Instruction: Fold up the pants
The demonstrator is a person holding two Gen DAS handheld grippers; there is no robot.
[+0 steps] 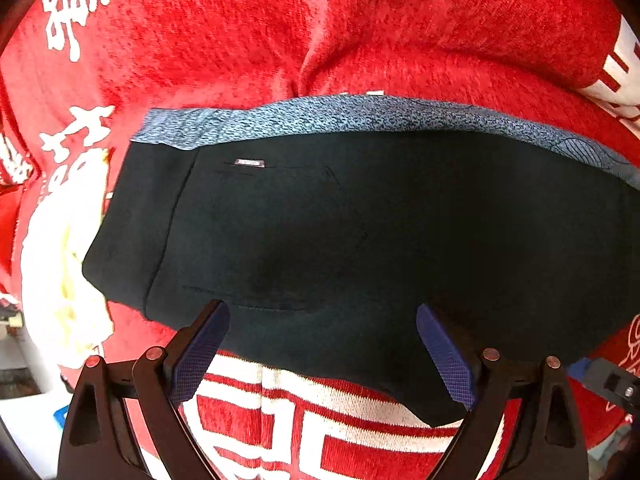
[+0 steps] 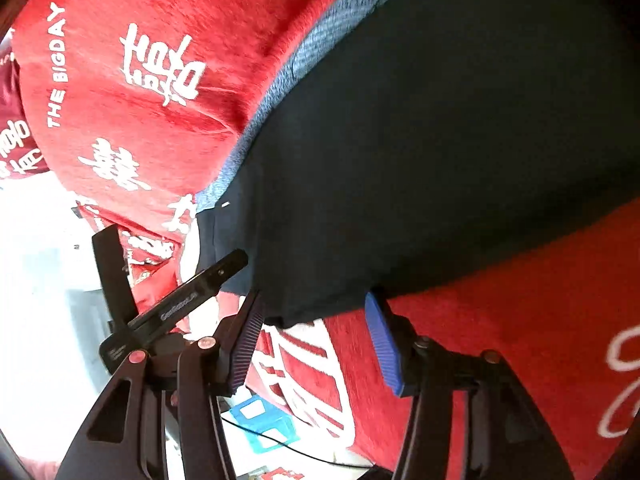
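Dark navy pants (image 1: 360,220) lie folded flat on a red blanket, with a speckled blue-grey band (image 1: 320,114) along their far edge and a small silver label (image 1: 250,163). My left gripper (image 1: 322,314) hovers over the pants' near edge, pointing steeply down. Its blue-padded fingers (image 1: 200,352) stand wide apart and hold nothing. In the right wrist view the pants (image 2: 440,140) fill the upper right. My right gripper (image 2: 314,300) is open at their lower hem, with a corner of the cloth (image 2: 288,316) between the fingers, unpinched.
The red blanket (image 1: 200,40) carries white characters and has a raised fold behind the pants. Its edge drops off at the left onto a pale floor (image 2: 36,280). A black bar with lettering (image 2: 180,304) lies beside my right gripper. A blue box (image 2: 264,420) and a cable lie below.
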